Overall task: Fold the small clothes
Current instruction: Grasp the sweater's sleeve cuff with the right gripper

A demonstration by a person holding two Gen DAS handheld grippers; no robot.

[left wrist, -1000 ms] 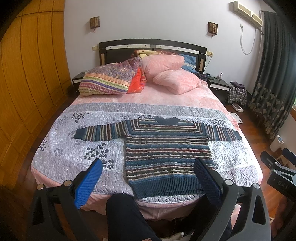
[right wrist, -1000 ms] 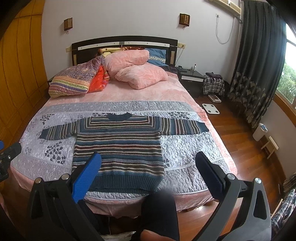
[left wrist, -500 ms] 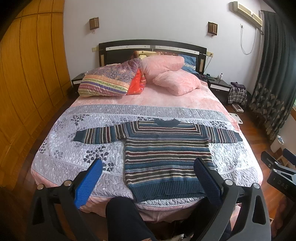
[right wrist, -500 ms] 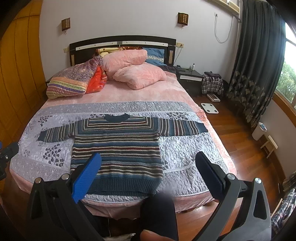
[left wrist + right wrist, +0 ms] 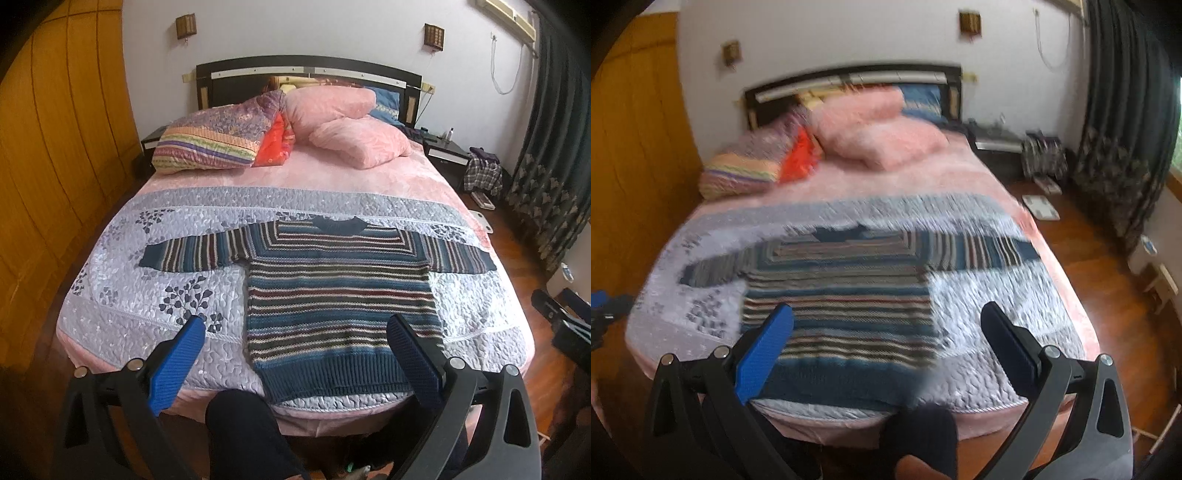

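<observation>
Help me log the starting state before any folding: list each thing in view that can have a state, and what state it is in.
striped sweater: unfolded, flat on the quilt, both sleeves spread sideways, collar toward the headboard.
left gripper: open, holding nothing, above the sweater's hem.
right gripper: open, holding nothing; view blurred.
quilt: spread flat over the bed's near part.
pink pillows: stacked by the headboard.
curtain: drawn.

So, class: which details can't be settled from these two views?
- Striped sweater hem corner: left wrist view, behind a gripper finger.
- Sweater knit and quilt pattern: right wrist view, motion blur.
- Bottle on nightstand: too small.
- Right gripper: cut by left view's edge.
</observation>
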